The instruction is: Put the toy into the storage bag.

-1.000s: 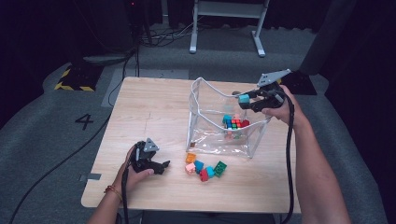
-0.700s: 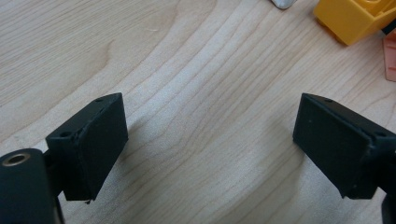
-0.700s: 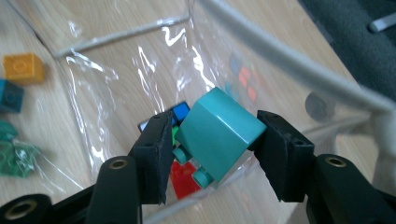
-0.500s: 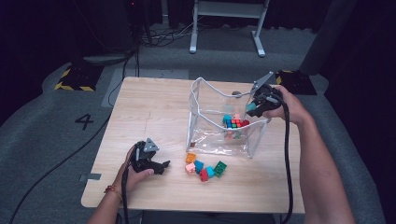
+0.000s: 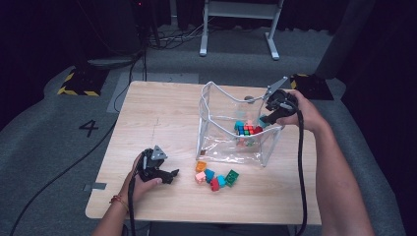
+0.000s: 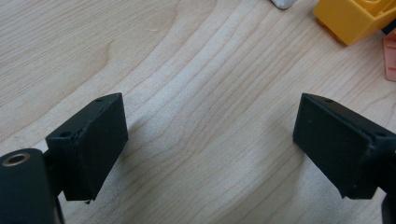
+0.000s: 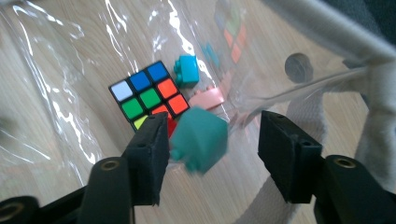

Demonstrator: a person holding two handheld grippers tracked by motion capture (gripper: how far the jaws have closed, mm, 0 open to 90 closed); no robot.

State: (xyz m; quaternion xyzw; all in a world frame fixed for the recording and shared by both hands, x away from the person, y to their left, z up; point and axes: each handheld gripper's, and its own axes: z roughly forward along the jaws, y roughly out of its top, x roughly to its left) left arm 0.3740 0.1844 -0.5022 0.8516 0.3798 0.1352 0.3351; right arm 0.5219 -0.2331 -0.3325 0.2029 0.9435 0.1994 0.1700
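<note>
Right of centre in the high view, the right tongs point(image 5: 269, 118) are opening over the clear bag point(image 5: 216, 147), releasing the teal brick point(image 7: 201, 139); keep them centred above it. Lower left, the left tongs point(image 5: 169, 174) are resting apart.

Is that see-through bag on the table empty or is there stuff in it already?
Not empty. Inside the clear bag lie a colour cube, a teal brick and a pink brick.

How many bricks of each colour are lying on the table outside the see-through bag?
Orange brick: 1
Pink brick: 1
Red brick: 1
Green brick: 1
Blue bricks: 2
Total: 6
</note>
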